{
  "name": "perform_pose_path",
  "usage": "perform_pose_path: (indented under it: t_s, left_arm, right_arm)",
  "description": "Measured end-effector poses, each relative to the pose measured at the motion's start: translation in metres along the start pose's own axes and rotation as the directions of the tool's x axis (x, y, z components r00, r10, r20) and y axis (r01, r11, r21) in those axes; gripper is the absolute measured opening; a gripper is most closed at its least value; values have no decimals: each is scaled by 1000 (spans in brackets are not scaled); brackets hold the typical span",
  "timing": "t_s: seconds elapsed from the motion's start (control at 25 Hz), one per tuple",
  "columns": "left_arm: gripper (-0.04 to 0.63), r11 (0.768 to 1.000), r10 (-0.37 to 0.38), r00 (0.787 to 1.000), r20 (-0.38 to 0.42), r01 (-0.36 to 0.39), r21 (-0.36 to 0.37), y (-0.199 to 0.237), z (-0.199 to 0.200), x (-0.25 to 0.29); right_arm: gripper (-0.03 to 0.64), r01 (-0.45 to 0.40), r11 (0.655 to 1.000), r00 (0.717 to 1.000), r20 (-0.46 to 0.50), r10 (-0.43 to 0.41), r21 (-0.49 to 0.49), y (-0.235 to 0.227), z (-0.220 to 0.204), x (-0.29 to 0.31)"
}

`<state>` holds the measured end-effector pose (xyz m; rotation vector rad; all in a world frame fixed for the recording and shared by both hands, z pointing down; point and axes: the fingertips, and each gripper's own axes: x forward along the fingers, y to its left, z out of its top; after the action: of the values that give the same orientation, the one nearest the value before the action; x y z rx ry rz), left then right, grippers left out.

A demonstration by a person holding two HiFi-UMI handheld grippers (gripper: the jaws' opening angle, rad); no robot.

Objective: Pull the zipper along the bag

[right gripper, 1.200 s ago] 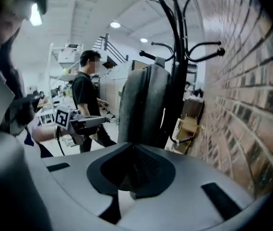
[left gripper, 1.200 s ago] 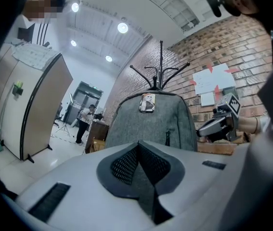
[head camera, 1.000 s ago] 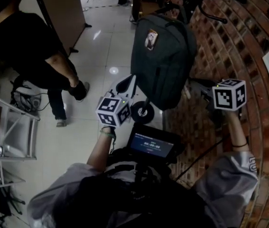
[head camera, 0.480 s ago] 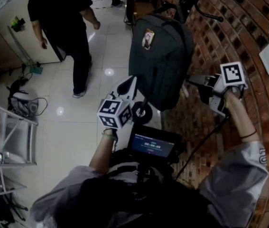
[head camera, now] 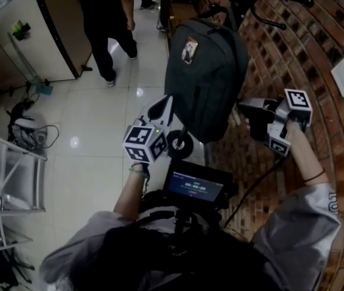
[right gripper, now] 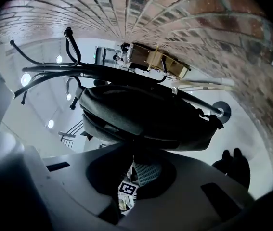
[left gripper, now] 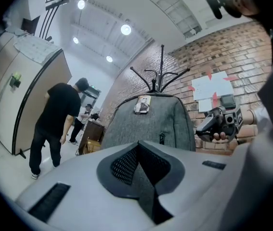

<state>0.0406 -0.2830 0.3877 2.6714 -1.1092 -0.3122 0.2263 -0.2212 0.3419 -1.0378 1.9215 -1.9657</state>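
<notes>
Head view: bag (head camera: 205, 71) hangs from a coat rack (head camera: 263, 5) against the brick wall (head camera: 305, 53), long axis upright. Left gripper (head camera: 163, 106) sits just below the bag's lower left corner and points up at it. Right gripper (head camera: 246, 109) is just off the bag's right edge and looks the nearer of the two to a side seam.

Left gripper view: jaws together, nothing between them. The bag fills the view ahead and above. A small zipper pull (left gripper: 161, 138) shows on the front panel, slightly right of the jaw line.

Right gripper view: jaws together, empty, with the bag's underside close above. I judge neither gripper is on the zipper yet. The bag looks closed and its contents are hidden.
</notes>
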Motion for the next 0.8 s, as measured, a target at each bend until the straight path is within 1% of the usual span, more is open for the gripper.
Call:
perform_pose_path:
  t_s: [0.08, 0.2, 0.32, 0.48, 0.64, 0.8]
  left_arm:
    - [6, 1000, -7, 1000, -1, 7, 1, -2, 0, 0]
    - [6, 1000, -13, 1000, -10, 13, 1, -2, -1, 0]
    - [6, 1000, -17, 1000, -16, 17, -1, -3, -3, 1]
    - [6, 1000, -20, 1000, -2, 20, 2, -2, -1, 2]
    - [6, 1000, -16, 1000, 4, 16, 2, 1, 2, 2]
    - [6, 1000, -10, 1000, 3, 10, -2, 5, 2, 1]
  right_arm:
    - [5, -6, 1000, 1000, 11, 6, -2, 4, 2, -2]
    - [14, -46, 999, 998, 35, 46, 0, 19, 8, -5]
    - [15, -33, 997, 998, 44, 36, -73, 33, 14, -7]
    - [17, -25, 993, 998, 46, 30, -119, 48, 18, -7]
    - [17, -44, 990, 997, 55, 52, -137, 64, 24, -8]
    - [17, -20, 979, 998, 49, 31, -205, 81, 27, -5]
